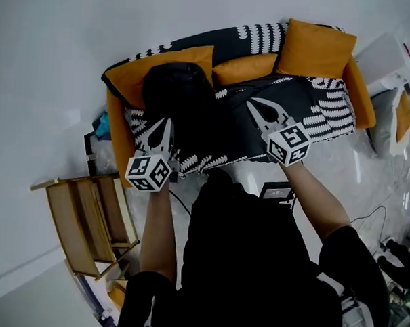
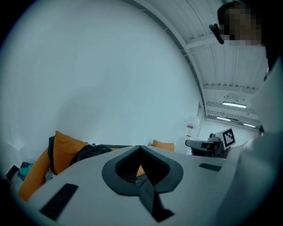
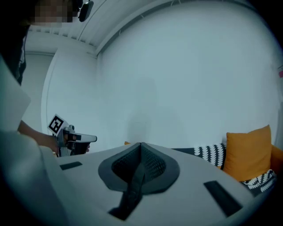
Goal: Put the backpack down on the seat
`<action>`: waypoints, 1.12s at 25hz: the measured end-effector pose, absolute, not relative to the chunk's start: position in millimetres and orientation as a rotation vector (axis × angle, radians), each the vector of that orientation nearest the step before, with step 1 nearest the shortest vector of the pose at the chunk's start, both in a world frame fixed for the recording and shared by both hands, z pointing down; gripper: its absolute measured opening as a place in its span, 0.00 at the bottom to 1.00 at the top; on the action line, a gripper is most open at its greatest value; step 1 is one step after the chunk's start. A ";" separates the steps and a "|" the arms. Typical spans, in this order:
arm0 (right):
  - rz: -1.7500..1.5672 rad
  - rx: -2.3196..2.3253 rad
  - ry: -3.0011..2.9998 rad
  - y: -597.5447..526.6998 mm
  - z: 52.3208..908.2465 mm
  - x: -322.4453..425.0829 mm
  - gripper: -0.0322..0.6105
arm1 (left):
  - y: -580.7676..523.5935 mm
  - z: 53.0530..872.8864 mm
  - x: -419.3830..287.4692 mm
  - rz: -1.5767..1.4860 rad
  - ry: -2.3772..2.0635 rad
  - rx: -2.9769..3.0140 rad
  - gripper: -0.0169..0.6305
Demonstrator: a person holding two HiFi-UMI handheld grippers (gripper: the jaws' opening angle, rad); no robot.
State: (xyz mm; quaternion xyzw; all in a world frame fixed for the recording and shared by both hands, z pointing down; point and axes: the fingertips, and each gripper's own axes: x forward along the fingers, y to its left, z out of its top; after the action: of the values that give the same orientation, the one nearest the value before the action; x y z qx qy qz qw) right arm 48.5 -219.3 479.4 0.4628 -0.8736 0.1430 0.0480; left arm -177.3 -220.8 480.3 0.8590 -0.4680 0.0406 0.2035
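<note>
As both point nearly level | left tool point(image 1: 167, 126) jaws together | right tool point(image 1: 253, 105) same

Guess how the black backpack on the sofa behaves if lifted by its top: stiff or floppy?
Probably floppy: the backpack looks like soft fabric, slumped with a rounded outline. It would likely sag rather than roll. It seems propped against the orange cushion, so a push may just tip it onto the sofa.
</note>
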 end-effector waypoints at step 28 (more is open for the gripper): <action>0.305 1.663 -2.478 42.7 424.8 33.3 0.10 | 5.8 411.4 -231.5 0.050 -1.394 2.542 0.05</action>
State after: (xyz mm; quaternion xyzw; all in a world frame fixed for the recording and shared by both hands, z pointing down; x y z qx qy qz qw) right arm 33.3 42.7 424.8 0.5530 -0.8239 0.1013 0.0708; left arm -231.5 5.8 411.4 0.8703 -0.4772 0.0171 0.1207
